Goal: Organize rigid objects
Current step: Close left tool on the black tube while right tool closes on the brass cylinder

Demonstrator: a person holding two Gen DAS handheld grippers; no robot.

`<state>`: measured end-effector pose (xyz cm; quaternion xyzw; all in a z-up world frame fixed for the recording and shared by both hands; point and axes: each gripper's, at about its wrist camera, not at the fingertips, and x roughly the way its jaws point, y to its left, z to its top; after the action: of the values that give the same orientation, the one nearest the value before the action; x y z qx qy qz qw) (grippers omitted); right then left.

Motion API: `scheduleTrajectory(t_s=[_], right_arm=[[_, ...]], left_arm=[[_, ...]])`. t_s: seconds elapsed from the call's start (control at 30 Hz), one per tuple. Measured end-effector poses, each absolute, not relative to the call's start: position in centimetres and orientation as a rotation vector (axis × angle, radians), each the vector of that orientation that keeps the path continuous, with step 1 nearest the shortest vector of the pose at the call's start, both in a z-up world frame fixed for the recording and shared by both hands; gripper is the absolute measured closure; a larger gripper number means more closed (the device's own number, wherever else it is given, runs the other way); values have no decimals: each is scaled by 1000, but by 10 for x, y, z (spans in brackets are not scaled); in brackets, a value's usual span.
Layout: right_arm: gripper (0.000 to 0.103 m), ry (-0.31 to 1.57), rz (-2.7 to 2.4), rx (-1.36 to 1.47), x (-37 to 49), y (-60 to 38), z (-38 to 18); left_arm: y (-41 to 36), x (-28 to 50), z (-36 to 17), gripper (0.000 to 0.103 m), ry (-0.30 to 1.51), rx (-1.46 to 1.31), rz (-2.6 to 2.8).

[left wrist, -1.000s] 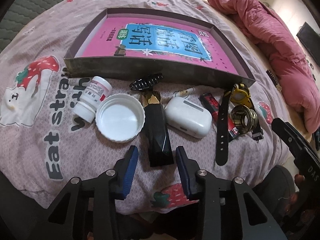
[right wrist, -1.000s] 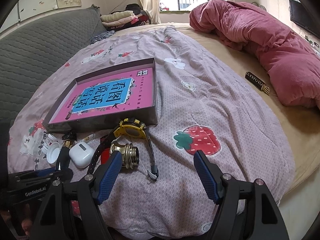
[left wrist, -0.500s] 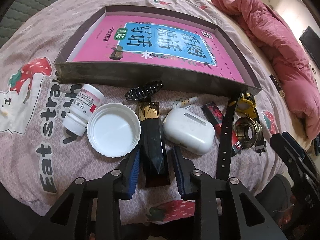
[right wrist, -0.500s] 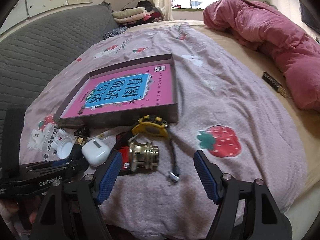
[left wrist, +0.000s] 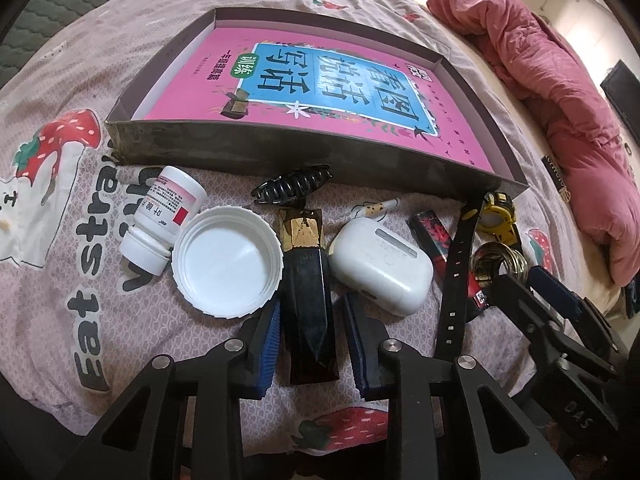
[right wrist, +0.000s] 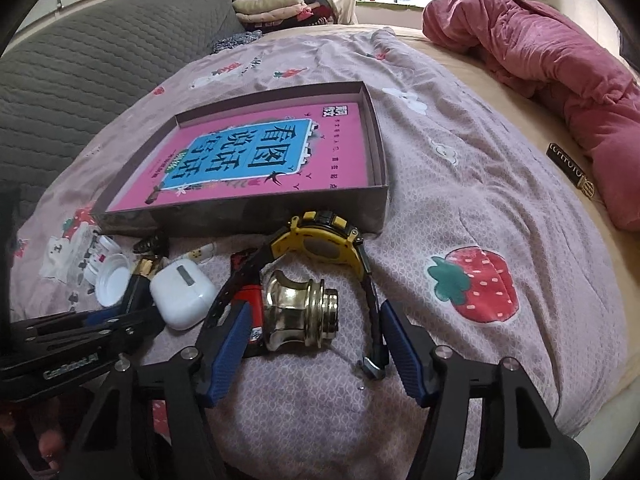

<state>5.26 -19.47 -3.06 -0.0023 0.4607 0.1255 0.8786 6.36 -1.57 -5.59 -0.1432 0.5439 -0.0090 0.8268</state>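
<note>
A black faceted bottle with a gold collar lies on the bedspread. My left gripper is open, with one blue pad on each side of the bottle's lower half and a small gap on both sides. A brass knob lies on its side between the open fingers of my right gripper. Beside the knob are a yellow watch and a red lighter. A shallow grey box holding a pink book stands just behind the row of objects.
A white cap, a pill bottle, a black hair clip and a white earbud case crowd around the black bottle. A pink quilt is heaped at the right. The bed's edge runs close in front.
Both grippers have moved forward and lower. The left fingers now straddle the black bottle. The brass knob now sits between the right fingers. Nothing has been lifted.
</note>
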Motion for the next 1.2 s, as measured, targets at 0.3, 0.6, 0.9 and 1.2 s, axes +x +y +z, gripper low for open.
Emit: scheduleTrajectory(t_s=[0.3,0.6,0.9,1.2], right_arm=[[49,977,260,15,61,-198,-39],[66,967,275,35,63,-204,-40],[68,931,299,46,59,-207,-30],[68,890,331,78,55,-210,-18]], left_arm=[[-5,59,-58,78,1140,-338,-18],[-11,65,-57,80,1147,-307,11],[-9,59,-51,81,1129,-341,-20],[-6,46,-40,81,1099,-374,-87]])
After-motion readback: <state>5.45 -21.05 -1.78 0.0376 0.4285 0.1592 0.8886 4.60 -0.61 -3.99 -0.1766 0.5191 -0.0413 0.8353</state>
